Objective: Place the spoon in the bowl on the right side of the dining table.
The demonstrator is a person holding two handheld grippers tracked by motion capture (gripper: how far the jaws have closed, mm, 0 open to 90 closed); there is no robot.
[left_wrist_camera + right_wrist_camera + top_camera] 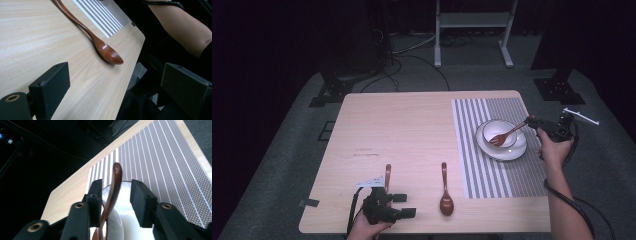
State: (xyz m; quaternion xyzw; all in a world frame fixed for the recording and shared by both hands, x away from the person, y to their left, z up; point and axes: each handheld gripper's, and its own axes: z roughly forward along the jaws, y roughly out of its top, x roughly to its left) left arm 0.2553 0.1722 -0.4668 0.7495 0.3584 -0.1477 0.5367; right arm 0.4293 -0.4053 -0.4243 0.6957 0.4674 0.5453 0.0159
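Observation:
A brown wooden fork (507, 135) leans in a white bowl (498, 131) on a white plate (504, 152), head down in the bowl and handle rising to the right. My right gripper (530, 121) is at the handle's end. In the right gripper view the fork handle (115, 173) stands between the jaws of the right gripper (117, 185), close to the left one, with a gap on the other side; the jaws are open. My left gripper (404, 205) rests open at the table's near edge. Ahead of the empty left gripper (116, 75) lies a wooden spoon (100, 45).
The plate sits on a striped placemat (492, 170) on the right half of the light wooden table (412, 125). The spoon (445, 192) lies near the front edge. Another wooden handle (387, 175) lies just beyond the left gripper. A person's forearm (180, 25) crosses the right side.

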